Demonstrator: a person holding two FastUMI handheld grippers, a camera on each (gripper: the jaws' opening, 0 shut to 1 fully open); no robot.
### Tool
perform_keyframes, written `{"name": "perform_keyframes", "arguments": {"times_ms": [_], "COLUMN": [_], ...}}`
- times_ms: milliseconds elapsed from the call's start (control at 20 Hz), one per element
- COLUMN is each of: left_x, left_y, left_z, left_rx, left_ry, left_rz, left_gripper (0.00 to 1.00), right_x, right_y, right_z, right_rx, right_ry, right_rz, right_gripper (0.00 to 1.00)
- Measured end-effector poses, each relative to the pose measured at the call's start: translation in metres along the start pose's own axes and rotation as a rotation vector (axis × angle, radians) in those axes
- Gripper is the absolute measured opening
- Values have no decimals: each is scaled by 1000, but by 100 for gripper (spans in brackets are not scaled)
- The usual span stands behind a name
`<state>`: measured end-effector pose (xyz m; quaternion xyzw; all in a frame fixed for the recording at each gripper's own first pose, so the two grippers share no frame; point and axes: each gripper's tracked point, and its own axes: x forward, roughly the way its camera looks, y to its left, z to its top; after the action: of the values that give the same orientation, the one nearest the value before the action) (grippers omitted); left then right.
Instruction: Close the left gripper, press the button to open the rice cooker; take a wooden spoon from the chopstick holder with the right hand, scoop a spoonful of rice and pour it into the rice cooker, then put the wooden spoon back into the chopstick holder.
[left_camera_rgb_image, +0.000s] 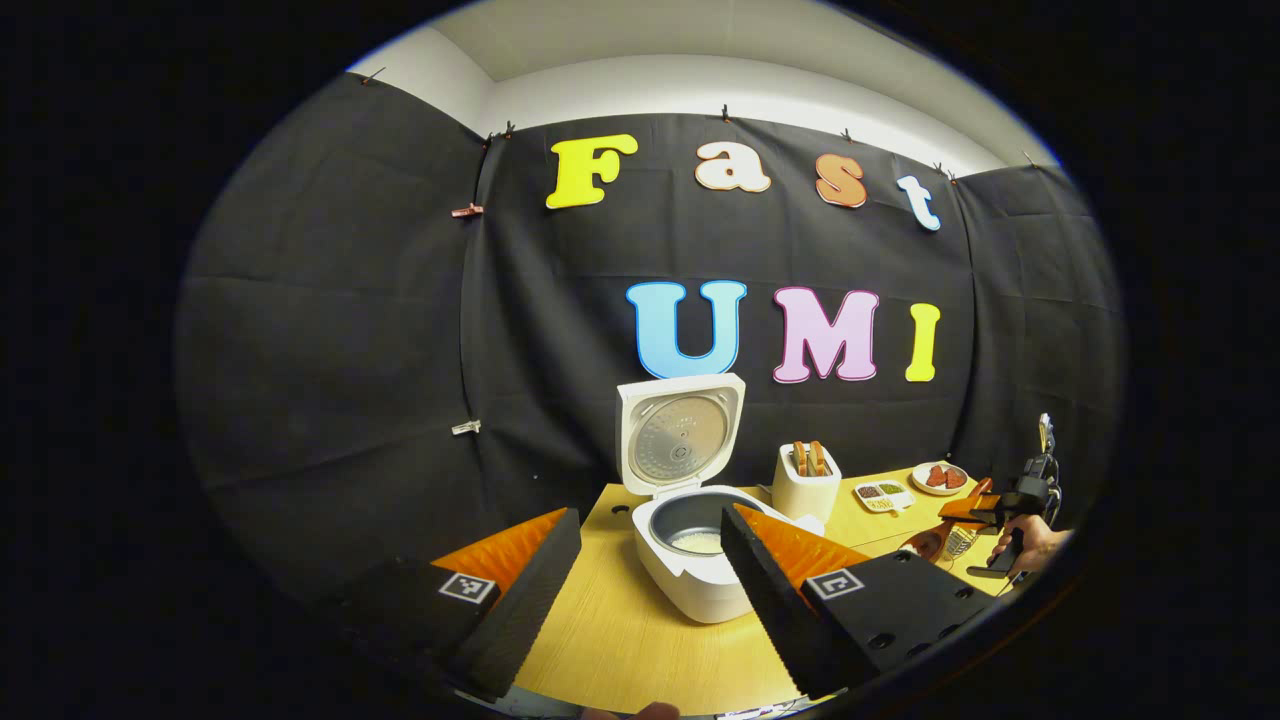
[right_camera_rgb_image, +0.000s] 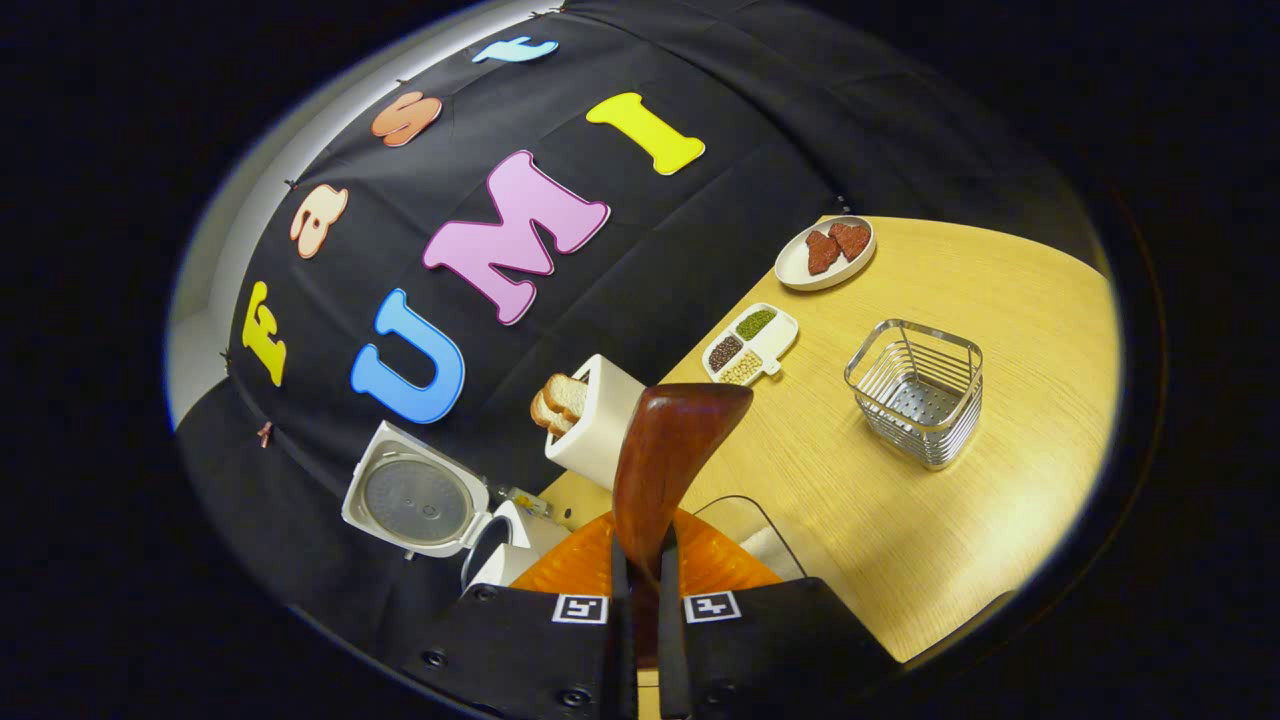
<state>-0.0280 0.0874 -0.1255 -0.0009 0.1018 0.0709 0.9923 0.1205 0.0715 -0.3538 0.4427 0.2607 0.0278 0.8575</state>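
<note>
While the wooden table (right_camera_rgb_image: 1000, 300) carries everything, the rice cooker (left_camera_rgb_image: 690, 560) stands on it with its lid (left_camera_rgb_image: 682, 432) swung fully up; white rice shows at the bottom of the inner pot (left_camera_rgb_image: 700, 525). In the left gripper view, the left gripper (left_camera_rgb_image: 650, 570) hangs in front of the cooker, fingers spread wide, nothing between them. Just beside the cooker: white toaster (left_camera_rgb_image: 806, 483), bread slices standing in its slots. In the right gripper view, the wire chopstick holder (right_camera_rgb_image: 917, 390) stands apart on the table, no utensil visible in it. Near the wall sit a divided dish of grains (right_camera_rgb_image: 750, 344) and a small plate (right_camera_rgb_image: 826, 253) with red pieces. The right gripper (right_camera_rgb_image: 640, 580) pinches the wooden spoon (right_camera_rgb_image: 665, 460) by its handle, fingers pressed on it, bowl end pointing forward; contents of the bowl cannot be told.
</note>
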Motion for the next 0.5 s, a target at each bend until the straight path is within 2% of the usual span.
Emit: {"name": "perform_keyframes", "arguments": {"times_ms": [200,500], "left_x": [-7,-12], "left_y": [-2,0], "left_z": [-3,-11], "left_rx": [-5,-62], "left_ry": [0,17], "left_rz": [-12,-12], "left_gripper": [97,97], "right_x": [-6,-11], "right_y": [25,97], "right_z": [8,27], "right_rx": [25,79], "right_ry": [6,-21], "right_rz": [39,145], "right_gripper": [13,13]}}
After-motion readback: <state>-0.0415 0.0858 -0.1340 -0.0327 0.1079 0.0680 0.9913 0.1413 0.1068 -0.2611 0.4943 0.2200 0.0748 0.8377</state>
